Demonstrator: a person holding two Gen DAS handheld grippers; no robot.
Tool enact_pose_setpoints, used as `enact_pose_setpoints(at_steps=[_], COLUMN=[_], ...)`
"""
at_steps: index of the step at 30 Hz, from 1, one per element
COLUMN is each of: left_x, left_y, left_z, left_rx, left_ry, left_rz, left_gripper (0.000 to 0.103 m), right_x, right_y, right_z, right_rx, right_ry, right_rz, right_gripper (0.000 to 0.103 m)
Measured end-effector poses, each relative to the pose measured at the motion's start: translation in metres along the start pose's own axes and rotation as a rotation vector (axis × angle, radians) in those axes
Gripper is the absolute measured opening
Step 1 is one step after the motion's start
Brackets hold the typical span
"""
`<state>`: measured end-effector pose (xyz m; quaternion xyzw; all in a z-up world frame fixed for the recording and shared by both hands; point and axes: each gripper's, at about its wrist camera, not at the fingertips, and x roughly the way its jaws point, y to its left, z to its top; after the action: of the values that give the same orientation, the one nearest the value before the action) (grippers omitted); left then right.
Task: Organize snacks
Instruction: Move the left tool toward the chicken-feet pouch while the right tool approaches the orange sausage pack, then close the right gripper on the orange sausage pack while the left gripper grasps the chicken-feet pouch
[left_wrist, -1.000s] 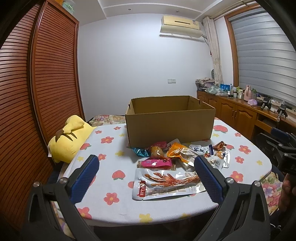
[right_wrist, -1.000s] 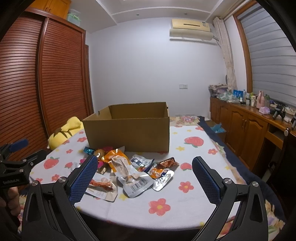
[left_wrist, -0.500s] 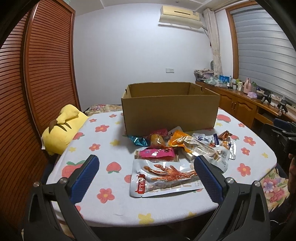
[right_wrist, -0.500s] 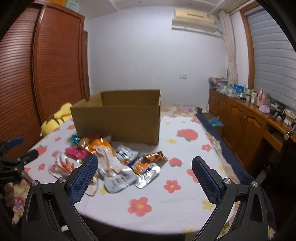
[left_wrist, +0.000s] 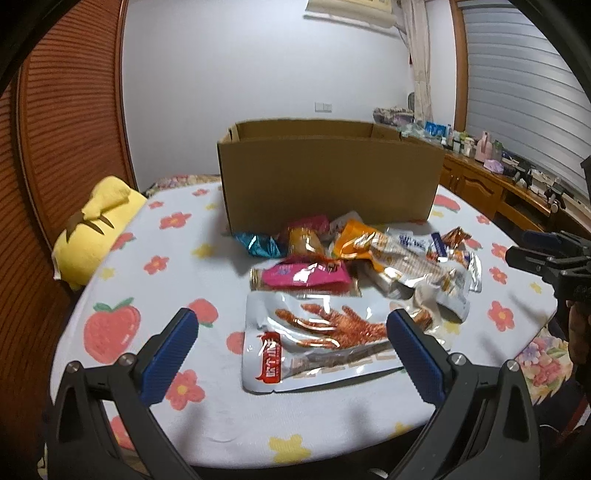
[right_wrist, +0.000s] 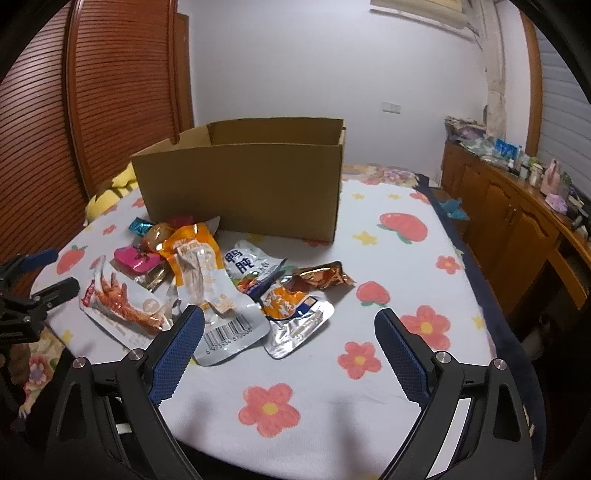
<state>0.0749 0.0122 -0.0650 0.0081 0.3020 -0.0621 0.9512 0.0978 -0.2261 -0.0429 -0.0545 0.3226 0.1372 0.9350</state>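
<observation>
An open cardboard box (left_wrist: 328, 184) (right_wrist: 243, 184) stands at the back of the table. In front of it lies a pile of snack packs: a large chicken-feet pack (left_wrist: 321, 343) (right_wrist: 122, 302), a pink pack (left_wrist: 303, 275), an orange pack (right_wrist: 192, 243), a teal sweet (left_wrist: 258, 245) and a silver-orange pack (right_wrist: 291, 310). My left gripper (left_wrist: 290, 325) hovers open just before the chicken-feet pack, touching nothing. My right gripper (right_wrist: 290, 317) hovers near the silver packs; its jaws are closing, still wide, with no pack pressed between the pads.
A flowered cloth (right_wrist: 406, 258) covers the round table. A yellow plush cushion (left_wrist: 92, 229) lies at its left edge. Slatted wooden doors (left_wrist: 66, 129) stand on the left, and a cluttered wooden sideboard (right_wrist: 517, 221) on the right.
Both grippers have come forward and down toward the table, so the snack pile looks larger and closer. The right jaws stand slightly narrower.
</observation>
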Motion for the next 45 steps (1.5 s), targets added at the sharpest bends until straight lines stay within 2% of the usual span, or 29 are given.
enact_pose_setpoints(at_steps=[14,22,28,30,35,37,41,42,43,45], left_x=[0.029,0.040,0.041,0.040,0.037,0.036,0.035,0.034,0.034,0.034], left_y=[0.027,0.023,0.028,0.030,0.034,0.036,0.037,0.036,0.036,0.036], left_z=[-0.014,-0.018,-0.019,-0.021,-0.021,-0.021,-0.022,-0.021,-0.021,-0.020], left_rx=[-0.091,-0.094,-0.117,-0.121,-0.128,-0.133,-0.144,-0.140,-0.135,-0.134], left_ry=[0.128,0.170,0.157,0.146,0.129,0.125,0.116,0.108,0.106,0.099], left_rz=[-0.079,-0.124,-0.141,-0.148,-0.141,-0.137,-0.139,-0.130,-0.114,-0.115], left_gripper=[0.101,0.089,0.086,0.082,0.053,0.045,0.039,0.031,0.019,0.015], right_x=[0.016,0.019,0.022,0.024,0.028,0.029,0.031,0.031,0.032,0.034], right_y=[0.029,0.040,0.043,0.044,0.045,0.046,0.049,0.049,0.049,0.049], right_z=[0.001,0.002,0.000,-0.001,-0.002,-0.002,-0.003,-0.004,-0.004,-0.003], right_rx=[-0.054,-0.077,-0.090,-0.095,-0.101,-0.106,-0.111,-0.112,-0.113,-0.114], right_ry=[0.036,0.040,0.049,0.053,0.066,0.068,0.068,0.069,0.070,0.075], right_rz=[0.060,0.080,0.077,0.075,0.075,0.074,0.076,0.076,0.076,0.075], right_gripper=[0.095,0.095,0.095,0.095,0.095,0.095,0.095,0.095,0.095,0.095])
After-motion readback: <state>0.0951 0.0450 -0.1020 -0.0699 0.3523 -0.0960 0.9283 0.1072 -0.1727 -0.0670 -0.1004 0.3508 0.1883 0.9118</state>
